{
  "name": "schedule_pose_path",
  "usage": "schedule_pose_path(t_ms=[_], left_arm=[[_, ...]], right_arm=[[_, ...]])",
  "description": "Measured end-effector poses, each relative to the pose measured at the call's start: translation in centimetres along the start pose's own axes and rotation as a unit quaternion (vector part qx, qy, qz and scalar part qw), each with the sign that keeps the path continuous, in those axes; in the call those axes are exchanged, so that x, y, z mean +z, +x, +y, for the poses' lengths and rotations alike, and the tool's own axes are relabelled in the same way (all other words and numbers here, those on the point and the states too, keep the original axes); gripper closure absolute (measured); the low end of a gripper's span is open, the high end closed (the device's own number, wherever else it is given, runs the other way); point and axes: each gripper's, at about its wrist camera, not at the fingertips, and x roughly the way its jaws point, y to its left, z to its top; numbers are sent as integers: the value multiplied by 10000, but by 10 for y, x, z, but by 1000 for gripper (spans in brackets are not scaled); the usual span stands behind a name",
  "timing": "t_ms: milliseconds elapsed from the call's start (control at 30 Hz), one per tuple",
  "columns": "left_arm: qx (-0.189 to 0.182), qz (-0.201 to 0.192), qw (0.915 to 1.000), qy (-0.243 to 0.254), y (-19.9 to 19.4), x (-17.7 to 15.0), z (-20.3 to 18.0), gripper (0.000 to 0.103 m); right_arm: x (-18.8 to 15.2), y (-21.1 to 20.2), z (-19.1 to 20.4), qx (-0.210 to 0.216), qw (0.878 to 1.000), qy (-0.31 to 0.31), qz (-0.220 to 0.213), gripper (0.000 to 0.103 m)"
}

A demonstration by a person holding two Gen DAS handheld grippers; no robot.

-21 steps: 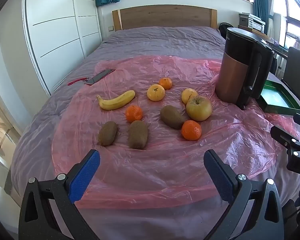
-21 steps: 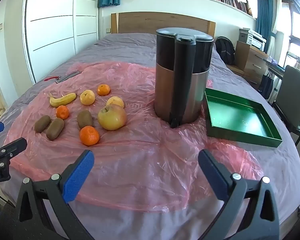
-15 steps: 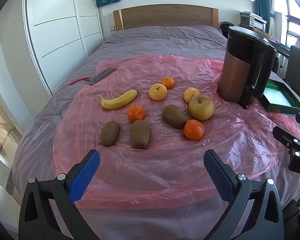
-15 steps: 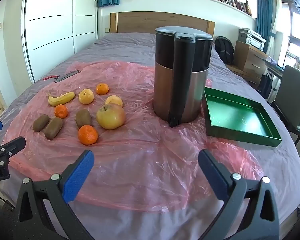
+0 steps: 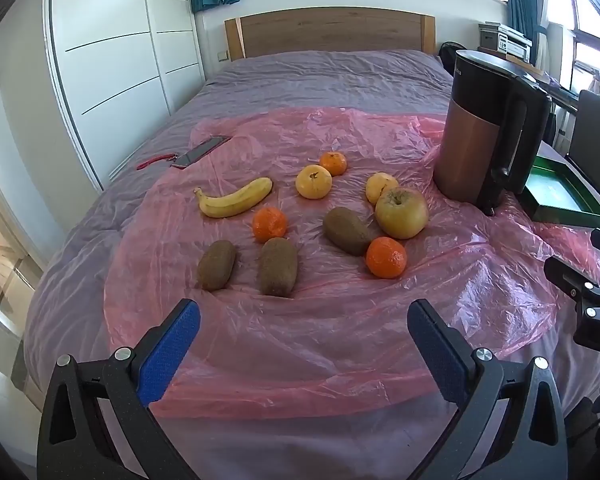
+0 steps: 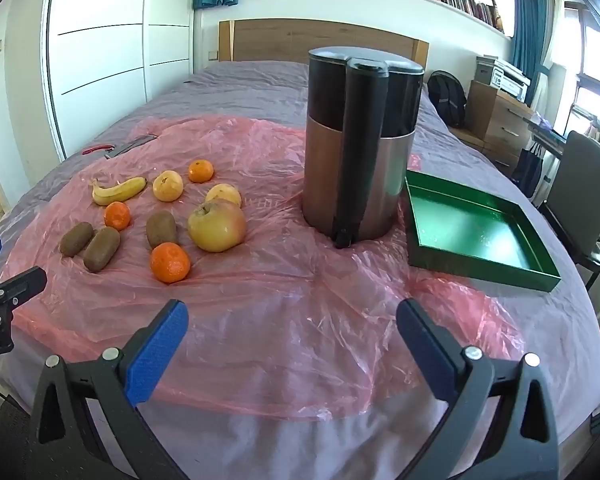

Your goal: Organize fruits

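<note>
Fruits lie on a pink plastic sheet (image 5: 340, 340) on the bed: a banana (image 5: 236, 198), three kiwis (image 5: 278, 266), three mandarins (image 5: 385, 257), two yellow citrus fruits (image 5: 313, 182) and a large apple (image 5: 401, 213). The apple also shows in the right wrist view (image 6: 217, 225). A green tray (image 6: 476, 232) lies empty at the right. My left gripper (image 5: 300, 344) is open and empty, near the sheet's front edge before the kiwis. My right gripper (image 6: 292, 340) is open and empty, nearer the tray side.
A tall copper and black kettle (image 6: 358, 140) stands between the fruits and the tray. A phone (image 5: 200, 151) with a red strap lies at the sheet's far left. A chair (image 6: 584, 184) and drawers stand right of the bed.
Both grippers have shifted slightly; the fruits sit a little lower and more to the right in the left view. Nothing was gripped or moved.
</note>
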Motion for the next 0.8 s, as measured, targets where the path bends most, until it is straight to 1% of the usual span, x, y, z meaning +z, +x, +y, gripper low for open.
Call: schedule_pose_path(t_ms=[133, 300, 667, 800], left_arm=[[-18, -54, 10000, 31, -3, 0, -2, 1], [44, -46, 9999, 156, -3, 0, -8, 1], [-119, -25, 9997, 204, -4, 2, -13, 1], [-252, 105, 9992, 282, -2, 1, -15, 1]], right_arm=[[-2, 0, 0, -84, 9999, -70, 58, 0], [-3, -1, -3, -84, 9999, -44, 74, 0], [0, -6, -7, -97, 9999, -56, 25, 0], [0, -5, -4, -82, 9999, -101, 47, 0]])
